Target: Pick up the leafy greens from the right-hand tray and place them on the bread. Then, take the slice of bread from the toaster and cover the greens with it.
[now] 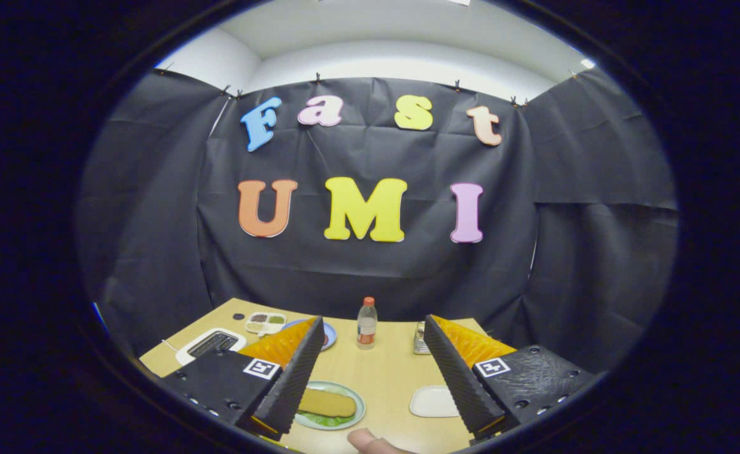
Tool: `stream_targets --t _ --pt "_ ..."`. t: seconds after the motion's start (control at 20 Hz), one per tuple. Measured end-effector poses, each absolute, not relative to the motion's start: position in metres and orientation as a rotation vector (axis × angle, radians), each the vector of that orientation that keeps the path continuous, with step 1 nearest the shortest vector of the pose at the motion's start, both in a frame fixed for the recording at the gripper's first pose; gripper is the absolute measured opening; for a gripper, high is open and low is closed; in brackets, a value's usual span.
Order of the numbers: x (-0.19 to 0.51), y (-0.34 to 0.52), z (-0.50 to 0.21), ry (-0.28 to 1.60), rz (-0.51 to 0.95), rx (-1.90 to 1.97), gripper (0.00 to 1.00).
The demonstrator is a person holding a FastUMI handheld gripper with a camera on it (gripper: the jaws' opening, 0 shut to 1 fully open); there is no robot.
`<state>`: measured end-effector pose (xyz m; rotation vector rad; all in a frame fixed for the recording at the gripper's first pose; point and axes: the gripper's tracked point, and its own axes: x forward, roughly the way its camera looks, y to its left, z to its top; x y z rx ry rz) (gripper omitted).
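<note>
Fingertip [365,439] sat closest; tool [370,369] gaped wide, holding nothing, above the bread [328,402] capping greens [323,419] — any bump could've slid it off.

A recording booth staged as a kitchen: black cloth walls [370,277] clipped up across the middle of the frame, below them a wooden table [382,372] bearing a toaster [211,343], plates and a bottle [367,323].

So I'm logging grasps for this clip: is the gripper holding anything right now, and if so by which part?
Nothing is held. The gripper is open, fingers spread wide above the table, with the plate carrying bread over greens below.
</note>
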<state>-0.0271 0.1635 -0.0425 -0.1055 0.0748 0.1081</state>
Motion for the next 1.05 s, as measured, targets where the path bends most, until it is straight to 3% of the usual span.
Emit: stream_targets --t 0.4,1.05 --pt "-0.064 0.157 -0.024 0.011 0.119 -0.129 0.96" --pt "-0.085 0.172 -0.054 0.070 0.127 -0.173 0.96"
